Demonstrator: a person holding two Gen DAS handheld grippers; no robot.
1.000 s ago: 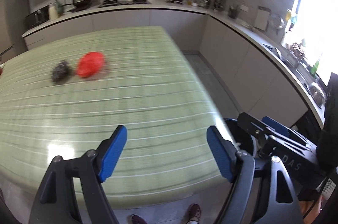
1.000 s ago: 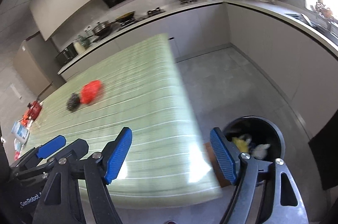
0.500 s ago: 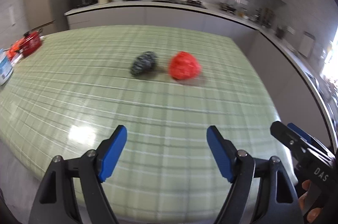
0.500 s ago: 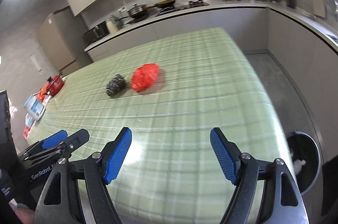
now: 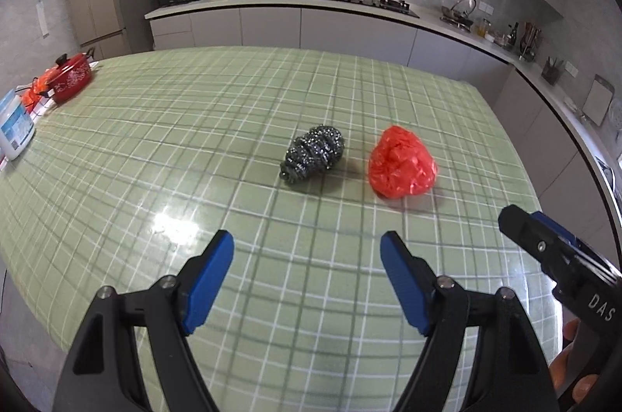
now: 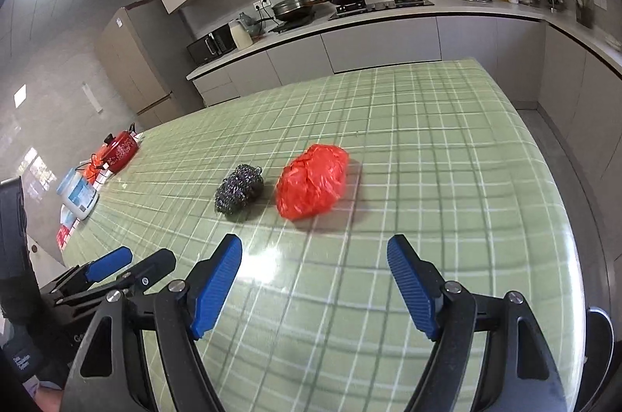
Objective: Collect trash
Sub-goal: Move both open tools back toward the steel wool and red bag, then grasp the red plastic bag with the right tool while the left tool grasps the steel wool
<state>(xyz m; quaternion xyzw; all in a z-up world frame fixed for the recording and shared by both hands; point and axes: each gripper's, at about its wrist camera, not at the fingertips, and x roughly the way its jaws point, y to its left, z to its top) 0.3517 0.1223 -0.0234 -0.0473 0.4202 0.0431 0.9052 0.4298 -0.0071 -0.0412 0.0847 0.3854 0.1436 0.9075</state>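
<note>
A crumpled red plastic bag (image 5: 401, 164) (image 6: 313, 182) lies on the green checked table (image 5: 194, 124) (image 6: 447, 159). Just left of it rests a steel wool scrubber (image 5: 313, 153) (image 6: 239, 188). My left gripper (image 5: 307, 258) hovers over the near part of the table, open and empty, with the scrubber ahead of it. My right gripper (image 6: 314, 256) is open and empty too, the red bag lying a short way beyond its blue fingers (image 6: 408, 276). Each gripper shows at the edge of the other's view.
A red pot (image 5: 72, 82) (image 6: 120, 149) and a white tub (image 5: 13, 124) (image 6: 77, 194) stand at the table's left end. The rim of a dark bin (image 6: 600, 342) peeks past the table's right edge. Kitchen counters (image 5: 350, 4) run behind and to the right.
Both views have swung left from the table's right edge and the bin toward the table's middle. The red bag and scrubber now sit larger and more central. The jaws stay open.
</note>
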